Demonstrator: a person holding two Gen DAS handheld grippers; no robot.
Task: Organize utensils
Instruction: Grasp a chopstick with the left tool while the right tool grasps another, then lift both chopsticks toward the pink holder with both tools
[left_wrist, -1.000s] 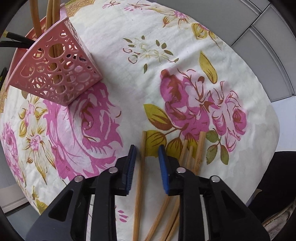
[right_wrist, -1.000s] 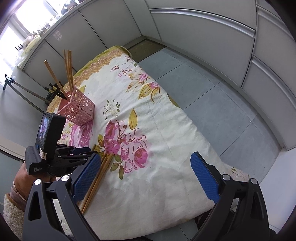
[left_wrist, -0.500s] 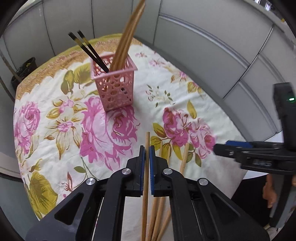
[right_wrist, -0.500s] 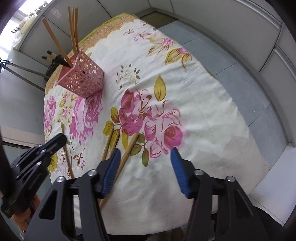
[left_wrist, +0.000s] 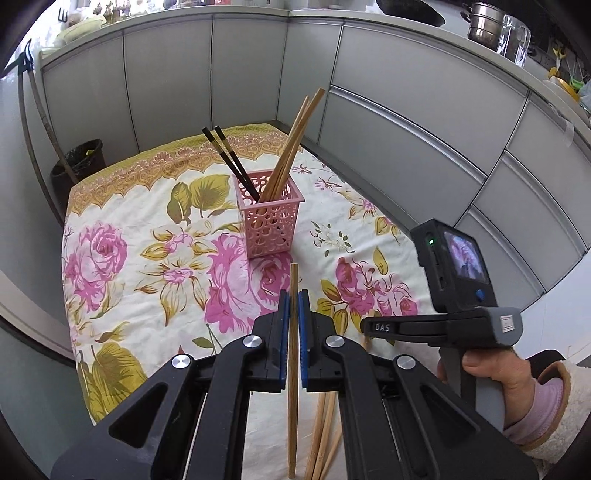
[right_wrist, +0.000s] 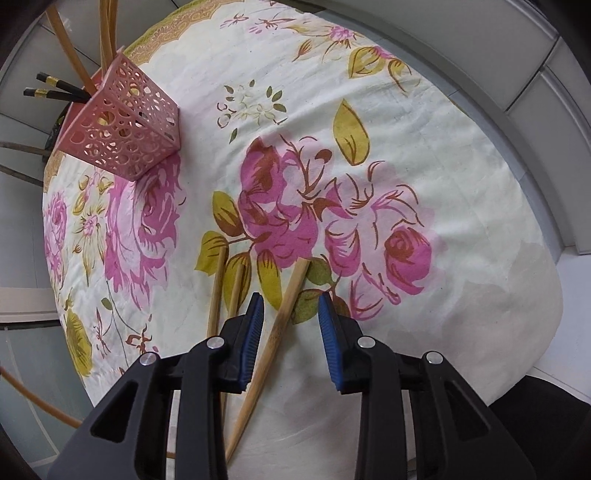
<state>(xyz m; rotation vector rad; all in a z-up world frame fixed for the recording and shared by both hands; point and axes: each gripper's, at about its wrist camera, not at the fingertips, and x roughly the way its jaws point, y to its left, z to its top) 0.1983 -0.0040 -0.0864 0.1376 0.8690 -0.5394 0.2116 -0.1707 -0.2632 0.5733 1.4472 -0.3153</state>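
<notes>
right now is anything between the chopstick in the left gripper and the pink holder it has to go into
Nothing visible blocks it. The left gripper is shut on one bamboo chopstick, and only bare floral tablecloth lies between it and the pink holder. The holder already has black chopsticks and bamboo ones leaning in it, so the opening is partly taken.

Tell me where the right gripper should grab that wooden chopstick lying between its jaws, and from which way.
Grip the wooden chopstick along its mid-shaft, coming straight down from above. It lies flat on the tablecloth, slanting between the open right gripper pads, with other chopsticks close on the left. Turning the jaws square across the shaft would probably avoid those neighbours.
</notes>
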